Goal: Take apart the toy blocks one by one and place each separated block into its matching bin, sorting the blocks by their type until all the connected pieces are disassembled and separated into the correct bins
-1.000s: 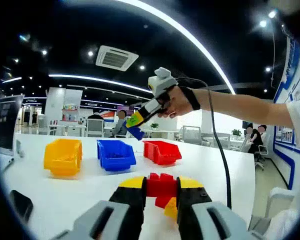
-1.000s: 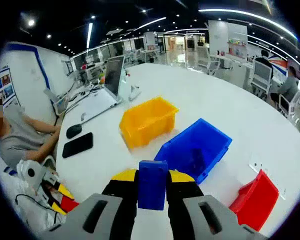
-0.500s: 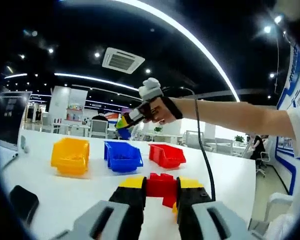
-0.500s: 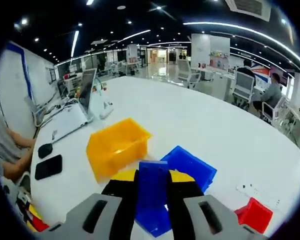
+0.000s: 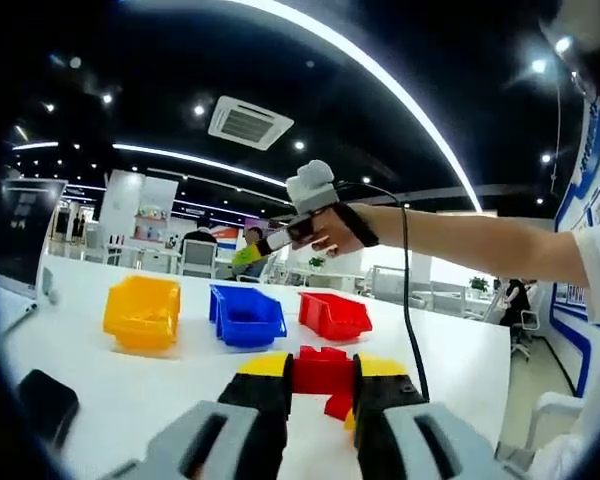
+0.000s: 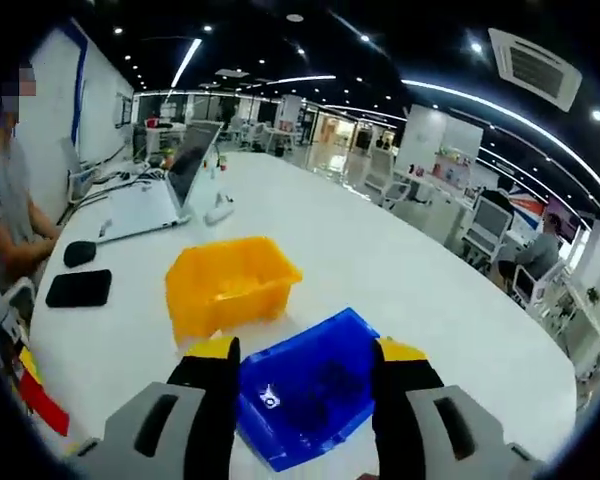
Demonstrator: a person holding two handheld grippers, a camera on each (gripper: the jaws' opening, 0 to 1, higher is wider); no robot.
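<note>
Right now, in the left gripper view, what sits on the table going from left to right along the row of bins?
yellow bin → blue bin → red bin. Nearer the camera, the left gripper grips a red block; the right gripper hovers above the blue bin.

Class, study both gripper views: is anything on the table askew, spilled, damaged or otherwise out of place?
Nothing stands out. The yellow bin, blue bin and red bin sit upright in a row on the white table. The left gripper grips the red block; the right gripper hangs open over the blue bin.
</note>
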